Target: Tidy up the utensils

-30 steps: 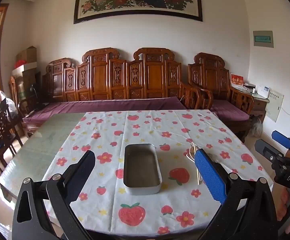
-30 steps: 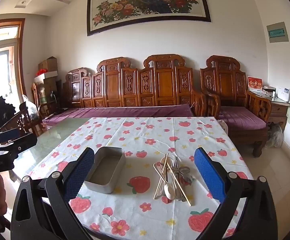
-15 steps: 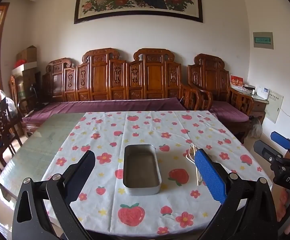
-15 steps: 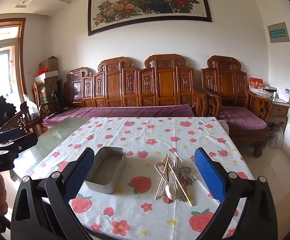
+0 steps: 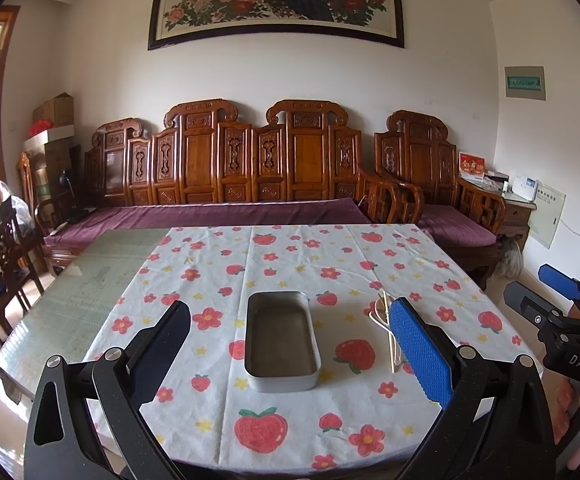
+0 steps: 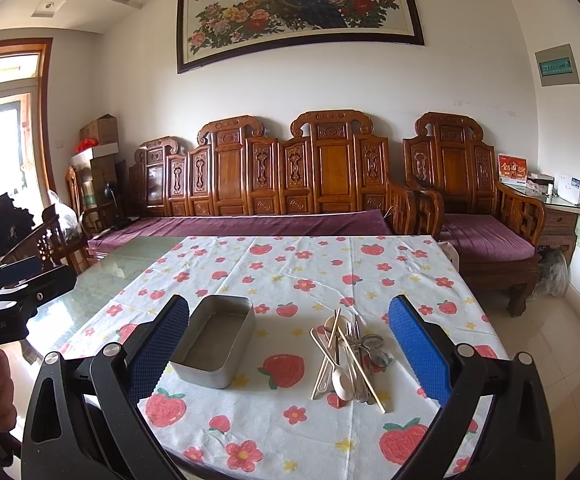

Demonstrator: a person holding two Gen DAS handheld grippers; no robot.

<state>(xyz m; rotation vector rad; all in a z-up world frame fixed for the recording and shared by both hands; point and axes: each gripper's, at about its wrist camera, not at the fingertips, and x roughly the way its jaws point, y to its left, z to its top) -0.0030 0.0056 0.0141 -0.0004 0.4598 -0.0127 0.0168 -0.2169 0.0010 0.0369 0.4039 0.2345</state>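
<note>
A pile of utensils (image 6: 350,356), with chopsticks, spoons and metal forks, lies on the strawberry tablecloth (image 6: 302,280). An empty metal tin (image 6: 214,340) stands to its left. In the left wrist view the tin (image 5: 282,340) is straight ahead and the utensils (image 5: 386,320) are partly hidden behind my right finger. My left gripper (image 5: 290,348) is open and empty, held above the table's near edge. My right gripper (image 6: 290,352) is open and empty, also held above the near edge. Each gripper shows at the side of the other's view.
The tablecloth covers the right part of a glass-topped table (image 5: 74,292). A carved wooden bench with purple cushions (image 5: 250,184) stands behind it. Wooden chairs (image 5: 6,256) stand at the left. A side table (image 6: 558,208) is at the far right.
Both grippers have barely drifted; the view has shifted slightly. Nothing on the table has moved.
</note>
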